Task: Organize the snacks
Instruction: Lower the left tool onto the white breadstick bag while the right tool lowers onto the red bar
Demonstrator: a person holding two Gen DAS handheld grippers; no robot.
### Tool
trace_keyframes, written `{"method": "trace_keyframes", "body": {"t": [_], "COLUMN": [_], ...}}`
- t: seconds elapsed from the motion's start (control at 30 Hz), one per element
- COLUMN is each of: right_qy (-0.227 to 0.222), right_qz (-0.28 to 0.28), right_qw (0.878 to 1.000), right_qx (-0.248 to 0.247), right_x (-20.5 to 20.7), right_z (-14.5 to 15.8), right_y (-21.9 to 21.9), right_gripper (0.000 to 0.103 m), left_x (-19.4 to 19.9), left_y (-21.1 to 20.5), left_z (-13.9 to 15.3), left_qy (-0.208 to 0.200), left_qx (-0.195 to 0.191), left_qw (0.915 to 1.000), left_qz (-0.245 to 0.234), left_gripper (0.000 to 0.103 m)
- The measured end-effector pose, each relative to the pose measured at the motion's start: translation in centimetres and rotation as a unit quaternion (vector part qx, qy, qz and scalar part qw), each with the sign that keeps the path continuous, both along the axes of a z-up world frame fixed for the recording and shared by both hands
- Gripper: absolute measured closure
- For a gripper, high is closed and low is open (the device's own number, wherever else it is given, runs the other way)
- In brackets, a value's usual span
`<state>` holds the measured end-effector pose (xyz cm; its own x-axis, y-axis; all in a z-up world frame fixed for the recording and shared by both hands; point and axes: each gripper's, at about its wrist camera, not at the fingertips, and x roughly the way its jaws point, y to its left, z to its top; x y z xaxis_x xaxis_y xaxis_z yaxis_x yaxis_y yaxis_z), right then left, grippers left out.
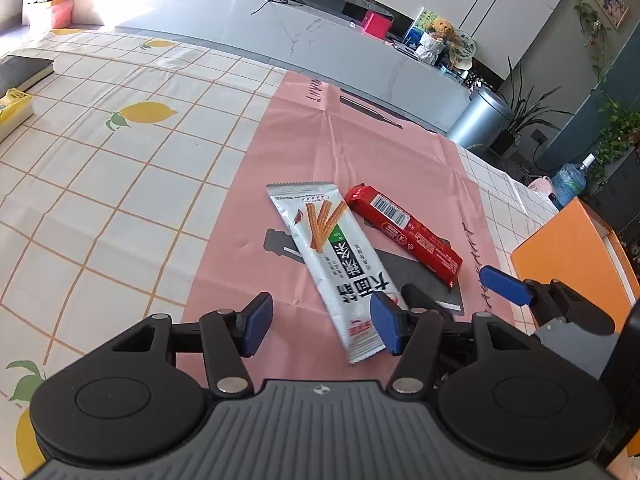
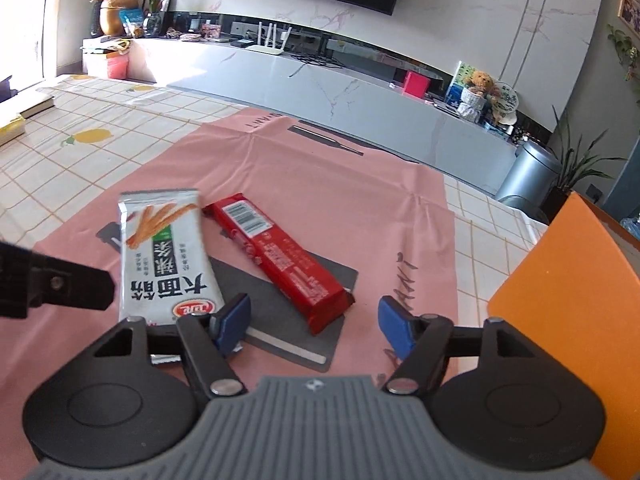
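Observation:
A silver snack packet [image 1: 334,256] [image 2: 166,254] and a red snack bar [image 1: 404,232] [image 2: 280,258] lie side by side on a pink mat [image 1: 360,144] [image 2: 320,184]. My left gripper [image 1: 322,326] is open just above the mat; the silver packet's near end lies between its jaws, close to the right pad. My right gripper [image 2: 314,326] is open, with the red bar's near end just ahead between its jaws. Its blue fingertip [image 1: 506,286] also shows in the left wrist view. An orange box [image 1: 572,264] [image 2: 568,300] stands at the right.
The mat lies on a lemon-print checked tablecloth [image 1: 100,160] [image 2: 80,140]. A black book [image 1: 20,72] and a yellow packet [image 1: 12,108] lie at the far left. A grey bin [image 1: 478,118] and plants stand beyond the table's right edge.

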<state>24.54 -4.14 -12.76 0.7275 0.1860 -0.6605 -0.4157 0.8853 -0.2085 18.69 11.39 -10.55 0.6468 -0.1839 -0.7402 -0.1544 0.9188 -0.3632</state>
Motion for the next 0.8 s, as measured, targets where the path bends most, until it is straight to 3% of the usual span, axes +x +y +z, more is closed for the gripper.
{"method": "trace_keyframes", "body": {"t": [0.1,0.27,0.37,0.57,0.8], "right_qy": [0.001,-0.084,-0.075,-0.033,-0.017], "right_qz": [0.039,0.065,0.053,0.012,0.032], "right_qw": [0.999,0.992,0.995,0.999,0.998], "right_qx": [0.002,-0.063,-0.042,0.013,0.051], "right_x": [-1.5,-2.9,-1.7,1.3,2.0], "right_z": [0.0,0.2,-0.1,-0.6,-1.2], "right_y": [1.1,2.4,1.4,-0.7,-0.5], "right_gripper": [0.018,0.011,0.011,0.019,0.04], "left_x": [0.3,1.5,2.7,4.7,5.6], "left_y": [0.1,-0.7,-1.7,-3.6,-3.6], "left_z": [-0.1,0.2,0.4,0.1,-0.2], "left_qy": [0.008,0.016,0.024,0.054,0.065], "left_qx": [0.008,0.041,0.068,0.132,0.138], "left_qw": [0.9999,0.999,0.9972,0.9896,0.9881], "left_qz": [0.004,-0.005,-0.018,-0.025,-0.021], "left_gripper": [0.033,0.023,0.021,0.021,0.02]}}
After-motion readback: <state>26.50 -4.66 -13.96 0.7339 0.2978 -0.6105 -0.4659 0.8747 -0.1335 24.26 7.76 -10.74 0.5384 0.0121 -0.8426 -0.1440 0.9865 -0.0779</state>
